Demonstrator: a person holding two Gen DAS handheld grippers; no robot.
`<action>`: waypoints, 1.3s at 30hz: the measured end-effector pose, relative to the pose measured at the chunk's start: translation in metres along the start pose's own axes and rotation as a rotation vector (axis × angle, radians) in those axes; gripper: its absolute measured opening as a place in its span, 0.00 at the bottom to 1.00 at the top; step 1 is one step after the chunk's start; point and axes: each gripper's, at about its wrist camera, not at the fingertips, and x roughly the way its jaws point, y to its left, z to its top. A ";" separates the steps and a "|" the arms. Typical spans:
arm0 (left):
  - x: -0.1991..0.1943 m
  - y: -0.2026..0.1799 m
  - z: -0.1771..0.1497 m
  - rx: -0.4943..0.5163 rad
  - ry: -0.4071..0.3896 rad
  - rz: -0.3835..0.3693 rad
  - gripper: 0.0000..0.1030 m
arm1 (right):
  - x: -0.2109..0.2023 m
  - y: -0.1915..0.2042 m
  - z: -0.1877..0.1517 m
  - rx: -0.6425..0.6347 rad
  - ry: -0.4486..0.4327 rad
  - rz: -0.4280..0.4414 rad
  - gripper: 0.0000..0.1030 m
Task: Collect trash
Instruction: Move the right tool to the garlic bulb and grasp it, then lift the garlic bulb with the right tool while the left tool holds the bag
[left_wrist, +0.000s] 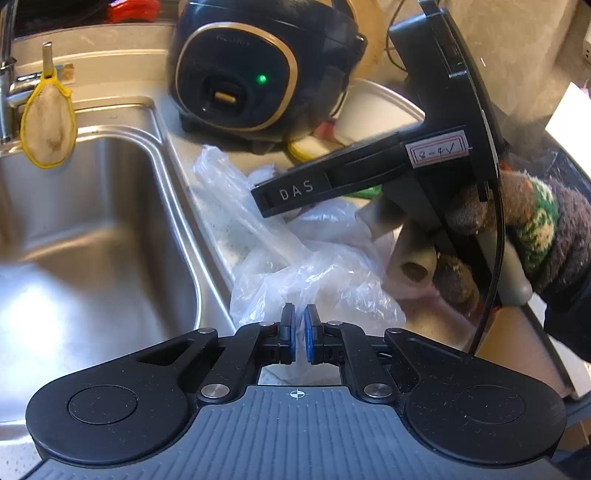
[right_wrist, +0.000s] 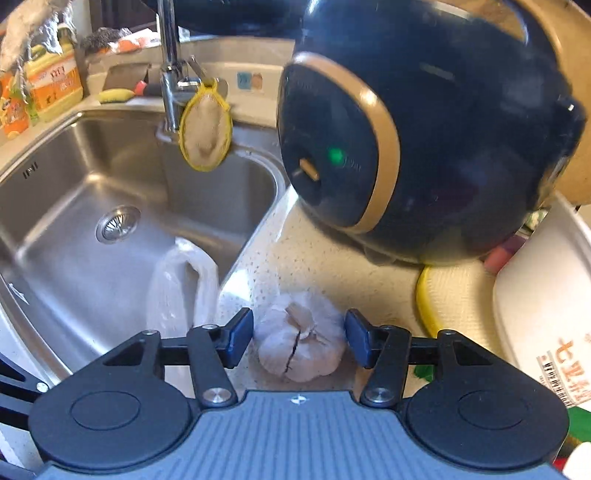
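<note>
Two tools work here: the left tool (left_wrist: 299, 334), low in its frame, pinches the thin, limp, slippery plastic bag (left_wrist: 314, 273) on the tabletop (right_wrist: 314, 258), while the right tool (right_wrist: 299, 338) gapes around a light, papery garlic bulb (right_wrist: 301, 341), best gripped across its middle.

Rice cooker (right_wrist: 424, 147) crowds counter behind garlic (right_wrist: 301, 341) — sink (right_wrist: 74, 192) side open — white container (right_wrist: 546, 295) blocks right

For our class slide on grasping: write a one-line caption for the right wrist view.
Open right gripper straddles a garlic bulb on the speckled counter, beside the steel sink.
</note>
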 end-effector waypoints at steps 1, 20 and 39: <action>-0.002 0.000 0.001 -0.003 -0.010 -0.001 0.08 | -0.001 -0.002 0.000 0.023 0.009 0.008 0.54; -0.023 -0.039 0.044 0.223 -0.111 -0.031 0.07 | -0.135 -0.042 -0.035 0.262 -0.228 -0.084 0.54; 0.030 -0.070 0.020 0.695 0.276 0.031 0.12 | -0.116 -0.012 -0.139 0.425 -0.098 -0.098 0.54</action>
